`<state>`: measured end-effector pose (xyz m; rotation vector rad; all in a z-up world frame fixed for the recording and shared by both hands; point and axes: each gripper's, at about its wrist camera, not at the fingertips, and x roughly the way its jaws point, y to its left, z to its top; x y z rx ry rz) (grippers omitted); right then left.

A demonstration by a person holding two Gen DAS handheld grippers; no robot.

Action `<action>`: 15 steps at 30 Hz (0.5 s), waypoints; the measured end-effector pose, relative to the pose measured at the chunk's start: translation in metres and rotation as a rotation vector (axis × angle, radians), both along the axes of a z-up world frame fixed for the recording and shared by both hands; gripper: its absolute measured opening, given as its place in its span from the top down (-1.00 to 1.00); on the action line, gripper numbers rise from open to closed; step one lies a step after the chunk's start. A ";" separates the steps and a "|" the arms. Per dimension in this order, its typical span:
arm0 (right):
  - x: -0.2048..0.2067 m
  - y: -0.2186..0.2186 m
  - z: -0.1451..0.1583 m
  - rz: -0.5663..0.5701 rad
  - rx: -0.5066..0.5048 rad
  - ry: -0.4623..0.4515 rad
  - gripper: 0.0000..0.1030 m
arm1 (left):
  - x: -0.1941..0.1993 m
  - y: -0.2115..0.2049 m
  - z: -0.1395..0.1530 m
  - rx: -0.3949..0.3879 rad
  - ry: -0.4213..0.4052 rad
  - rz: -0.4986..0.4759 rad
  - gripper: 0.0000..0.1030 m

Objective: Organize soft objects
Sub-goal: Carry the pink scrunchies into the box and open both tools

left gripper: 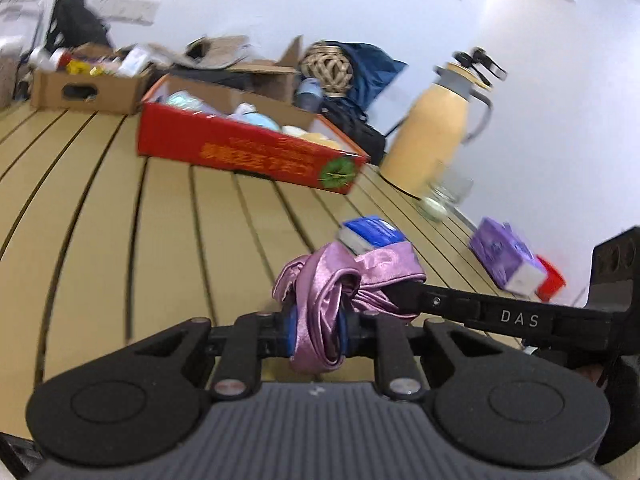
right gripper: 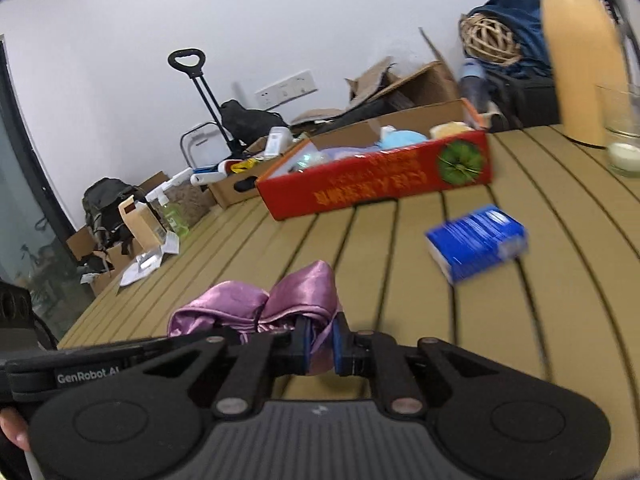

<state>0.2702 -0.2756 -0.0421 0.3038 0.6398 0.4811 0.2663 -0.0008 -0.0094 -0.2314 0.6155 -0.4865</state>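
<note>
Both grippers are on the same piece of purple satin cloth [left gripper: 344, 280], right at the near edge of the slatted tabletop [left gripper: 160, 220]. The left gripper [left gripper: 318, 338] has its blue-padded fingers [left gripper: 293, 334] clenched on a bunched fold of the fabric, and the right gripper [right gripper: 320, 346] pinches another fold between its own fingers [right gripper: 338, 344], so the cloth is held from both sides. In the left wrist view the right gripper's long black arm reaches in from the right and meets the cloth. Just beyond the satin lies a blue packet [right gripper: 476, 242], blurred. Farther back sits the red cardboard box [right gripper: 376, 184], open on top, with pale soft items inside. To the far right stand a yellow thermos jug [left gripper: 436, 124] and a clear glass [left gripper: 444, 196] just beside it, and a purple tissue pack [left gripper: 506, 256] lies near the right edge. Cardboard boxes and bags crowd the far side by the wall.
</note>
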 end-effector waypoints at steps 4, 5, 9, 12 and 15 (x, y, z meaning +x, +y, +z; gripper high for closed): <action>-0.016 -0.020 0.006 -0.037 0.019 -0.036 0.80 | -0.002 -0.013 0.011 -0.006 -0.037 -0.022 0.63; -0.018 -0.025 0.008 -0.043 0.030 -0.044 0.80 | 0.000 -0.017 0.013 -0.002 -0.050 -0.031 0.63; -0.004 -0.038 0.020 -0.054 0.067 -0.075 0.81 | 0.020 -0.026 0.035 0.026 -0.117 -0.070 0.63; 0.033 -0.042 0.044 -0.052 0.081 -0.130 0.80 | 0.065 -0.031 0.063 0.063 -0.197 -0.111 0.62; 0.095 -0.038 0.074 -0.059 0.047 -0.181 0.80 | 0.139 -0.032 0.089 0.067 -0.180 -0.135 0.61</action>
